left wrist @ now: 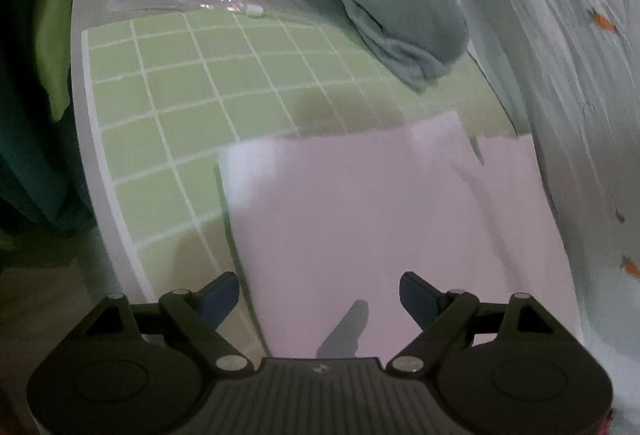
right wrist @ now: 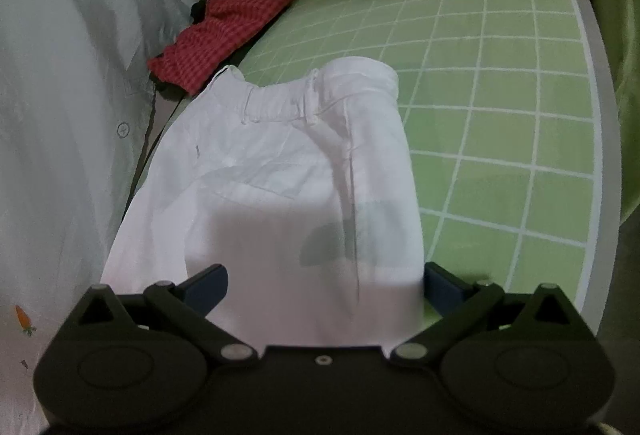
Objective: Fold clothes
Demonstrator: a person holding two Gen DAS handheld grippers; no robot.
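Left tongs: spread wide, holding nothing, over the white cotton trousers. Right tongs: spread wide, straddling the same trousers without gripping; waistband lies farthest ahead. Advice: pinch both near corners evenly, lift together, lay flat toward the waistband. Beyond, on the green gridded mat covering the desk: grey folded garment pile; red checked cloth. No containers visible.
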